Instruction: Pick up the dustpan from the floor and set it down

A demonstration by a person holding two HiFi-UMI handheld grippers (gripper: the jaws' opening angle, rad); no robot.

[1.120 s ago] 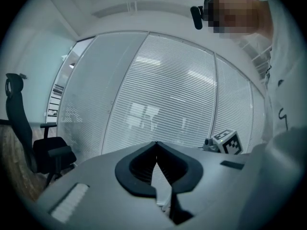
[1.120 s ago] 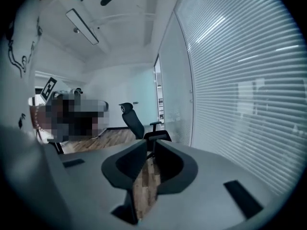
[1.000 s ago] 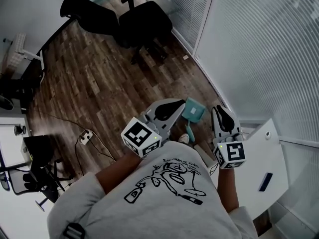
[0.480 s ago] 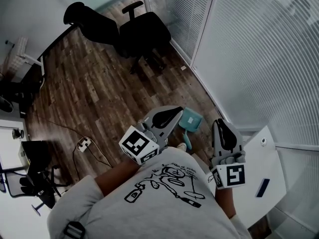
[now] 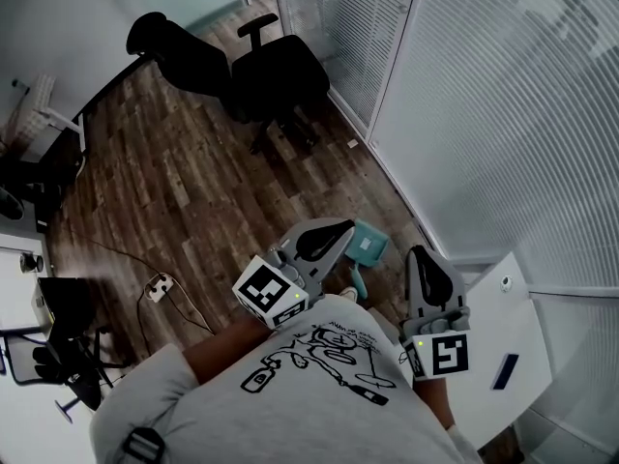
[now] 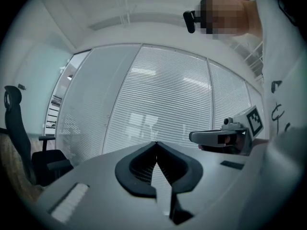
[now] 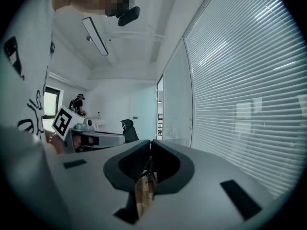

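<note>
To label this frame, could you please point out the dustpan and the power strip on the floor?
dustpan [image 5: 370, 247]: head view, on its teal pan.
power strip [image 5: 158, 285]: head view, on its white body.

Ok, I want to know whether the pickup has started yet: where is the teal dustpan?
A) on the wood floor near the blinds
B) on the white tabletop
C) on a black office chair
A: the dustpan lies on the wood floor beside the blinds, with nothing holding it.

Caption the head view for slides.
Teal dustpan on wood floor beside the blinds; two black office chairs beyond.
</note>
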